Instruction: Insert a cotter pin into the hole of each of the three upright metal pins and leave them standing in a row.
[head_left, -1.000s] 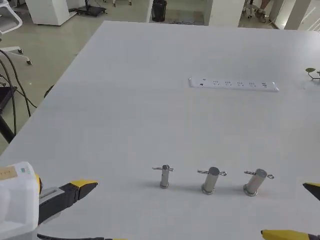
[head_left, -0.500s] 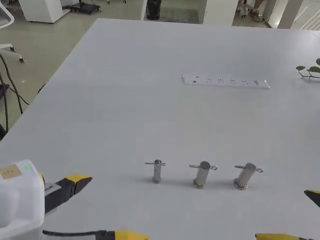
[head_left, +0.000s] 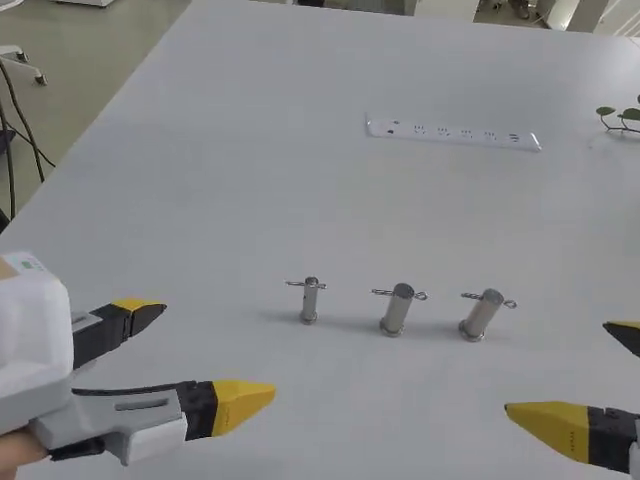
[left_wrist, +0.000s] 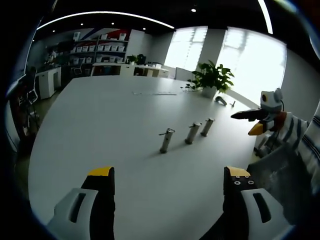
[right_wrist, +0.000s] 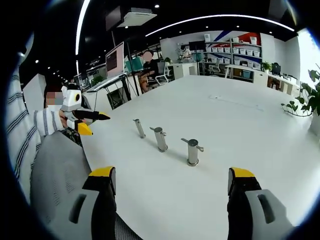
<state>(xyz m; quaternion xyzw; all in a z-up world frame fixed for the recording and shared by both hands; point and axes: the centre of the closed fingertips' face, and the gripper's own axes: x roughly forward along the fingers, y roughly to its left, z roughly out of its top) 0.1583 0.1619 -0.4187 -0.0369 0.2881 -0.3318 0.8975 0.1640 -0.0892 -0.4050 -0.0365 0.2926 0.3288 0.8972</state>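
Nearest the person, the yellow-tipped black and grey left gripper (head_left: 218, 350) hovers over the white counter (head_left: 250, 180). It is on the near side of the middle steel pin (head_left: 396, 310), a short upright cylinder, and off to that pin's left. Its jaws are spread wide with nothing between them. The matching right gripper (head_left: 555, 367) hangs on the near side of the same pin, off to its right, its jaws also wide apart and empty. Further out, the middle steel pin stands in a row with two others, none of them touching: a slimmer steel pin (head_left: 309, 302) to its left and a third steel pin (head_left: 481, 316) to its right. A thin wire cotter pin (head_left: 382, 293) passes through the head of the middle one, and each neighbour carries one the same way. Well beyond the middle pin a long white power strip (head_left: 453, 133) lies flat on the counter. Further back and to the right, a few green plant leaves (head_left: 620, 115) show at the counter's edge.
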